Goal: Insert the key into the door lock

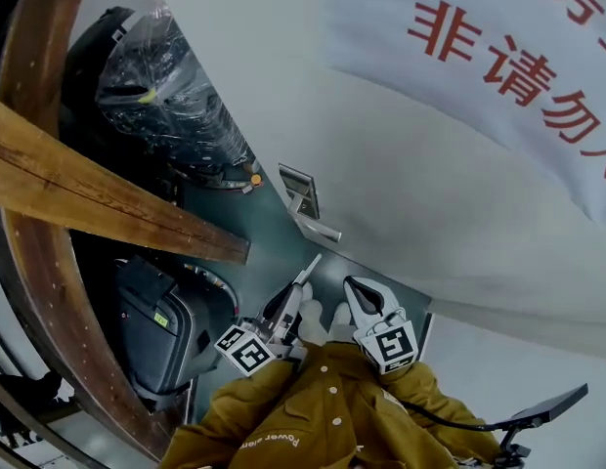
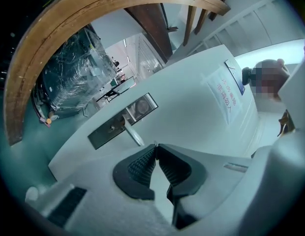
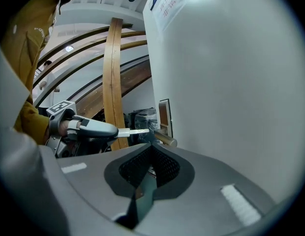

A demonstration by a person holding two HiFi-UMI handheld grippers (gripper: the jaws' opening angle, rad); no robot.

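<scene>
The white door [image 1: 430, 193] carries a metal lock plate [image 1: 296, 191] with a lever handle [image 1: 319, 226]. My left gripper [image 1: 291, 299] is shut on a flat silver key [image 1: 309, 271] whose tip points up toward the handle, a short way below it. In the right gripper view the left gripper [image 3: 88, 128] holds the key [image 3: 134, 131] with its tip near the end of the handle [image 3: 165, 140]. The left gripper view shows the lock plate [image 2: 122, 120], keyhole [image 2: 112, 128] and handle [image 2: 134, 133] just beyond the closed jaws. My right gripper [image 1: 355, 287] is shut and empty beside the door.
Curved wooden beams [image 1: 108, 203] cross at the left. A plastic-wrapped machine [image 1: 166, 96] and a black case [image 1: 161, 325] stand behind them. A sheet with red lettering [image 1: 508, 57] hangs on the door. A black stand [image 1: 538, 413] sits at lower right.
</scene>
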